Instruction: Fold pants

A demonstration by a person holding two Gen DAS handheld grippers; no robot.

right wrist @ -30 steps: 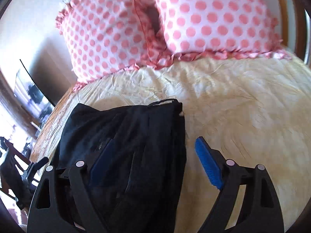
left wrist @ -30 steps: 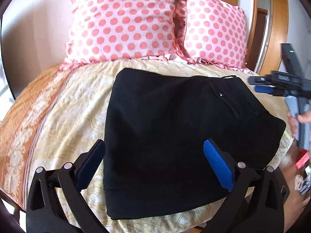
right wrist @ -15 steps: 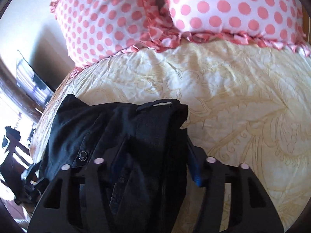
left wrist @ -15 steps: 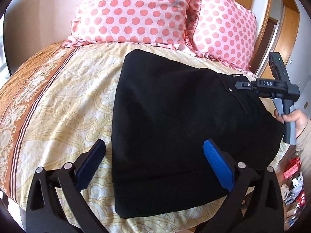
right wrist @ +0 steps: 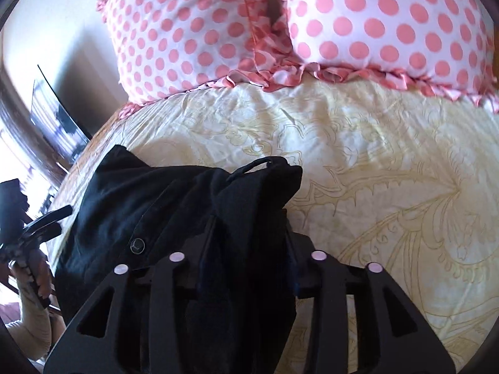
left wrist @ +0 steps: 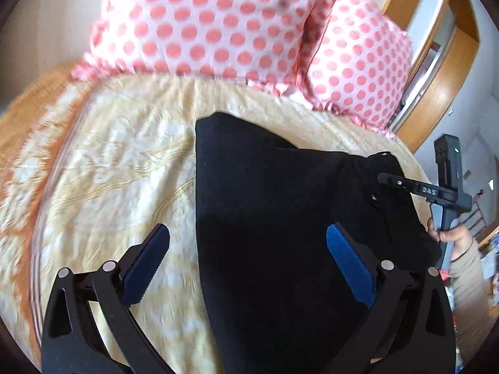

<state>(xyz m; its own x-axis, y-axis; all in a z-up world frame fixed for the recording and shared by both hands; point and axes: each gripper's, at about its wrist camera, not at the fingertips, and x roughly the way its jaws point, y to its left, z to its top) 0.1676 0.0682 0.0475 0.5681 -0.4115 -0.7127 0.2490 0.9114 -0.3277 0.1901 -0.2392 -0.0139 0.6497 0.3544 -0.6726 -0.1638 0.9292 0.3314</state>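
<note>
Black pants [left wrist: 280, 218] lie folded in a rough square on the yellow patterned bedsheet [left wrist: 109, 162]. My left gripper [left wrist: 248, 233] is open and straddles the fold's left edge, one finger over the sheet, the other over the black cloth. The right gripper [right wrist: 248, 246] has its jaws closing on the bunched waist edge of the pants [right wrist: 174, 199], and the cloth fills the gap between the pads. A waistband button [right wrist: 137, 244] shows just left of it. From the left wrist view the right gripper [left wrist: 386, 178] reaches in at the pants' far right corner.
Two pink polka-dot pillows [left wrist: 218, 25] [left wrist: 358, 68] stand against the head of the bed. A wooden frame [left wrist: 436, 62] rises at the right. A person's hand [left wrist: 452, 237] holds the right gripper's handle. A dark screen [right wrist: 56, 124] stands beyond the bed's left side.
The right gripper's jaws went from wide open over the waist corner to closed in on the bunched cloth. The left gripper slid sideways to the pants' left edge, still open.
</note>
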